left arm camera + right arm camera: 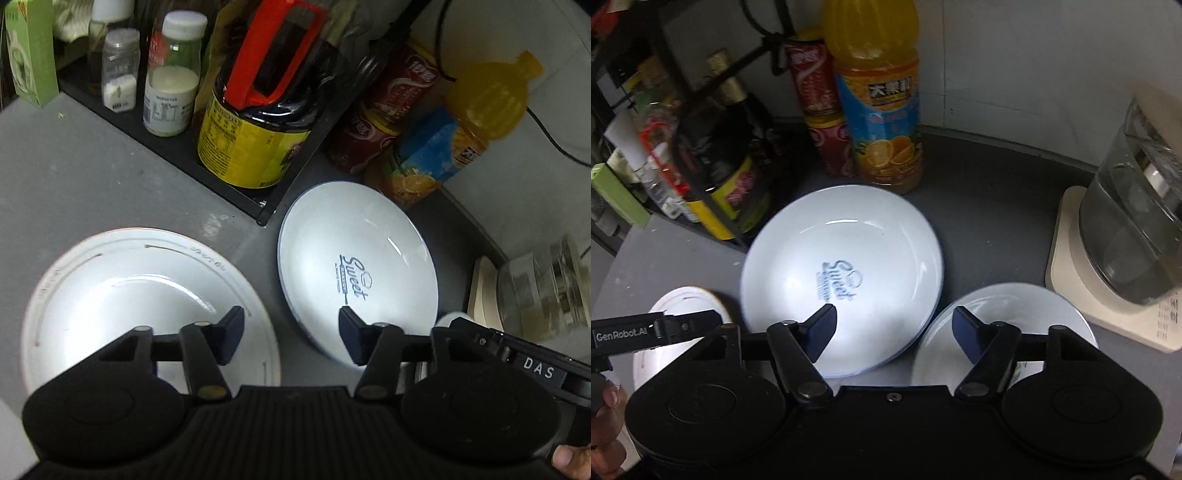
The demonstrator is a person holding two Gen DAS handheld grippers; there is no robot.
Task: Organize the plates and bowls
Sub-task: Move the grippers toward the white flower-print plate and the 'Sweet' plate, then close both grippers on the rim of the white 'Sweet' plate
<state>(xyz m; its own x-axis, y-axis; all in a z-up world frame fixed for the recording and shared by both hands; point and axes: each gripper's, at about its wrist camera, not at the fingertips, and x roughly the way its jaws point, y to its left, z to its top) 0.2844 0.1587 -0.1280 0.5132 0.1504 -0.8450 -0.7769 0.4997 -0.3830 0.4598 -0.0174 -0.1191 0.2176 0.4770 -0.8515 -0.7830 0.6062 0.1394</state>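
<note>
Grey desk (74, 177) carries three pieces of white tableware, all empty. Plate with "Sweet" print (842, 277) sits mid-desk. Brown-lined plate (122, 295) lies at its 9 o'clock, apart from it. A plain white bowl (1015, 314) lies at its 4 o'clock, rim just beside the printed plate's edge; contact cannot be told.

Left gripper (291, 332): jaws apart, nothing between them, hovering over the gap between the brown-lined plate and the printed plate. Right gripper (894, 328): jaws apart, nothing clamped, over the gap between the printed plate and the bowl.

Containers at 12 o'clock of the printed plate:
- orange juice bottle (879, 110), near full
- red cans (820, 110), stacked
- black rack (177, 155) holding a dark sauce jug (258, 122) and a white-capped jar (173, 81), part filled with white powder

Glass kettle (1134, 221) on a cream base at 3 o'clock.
</note>
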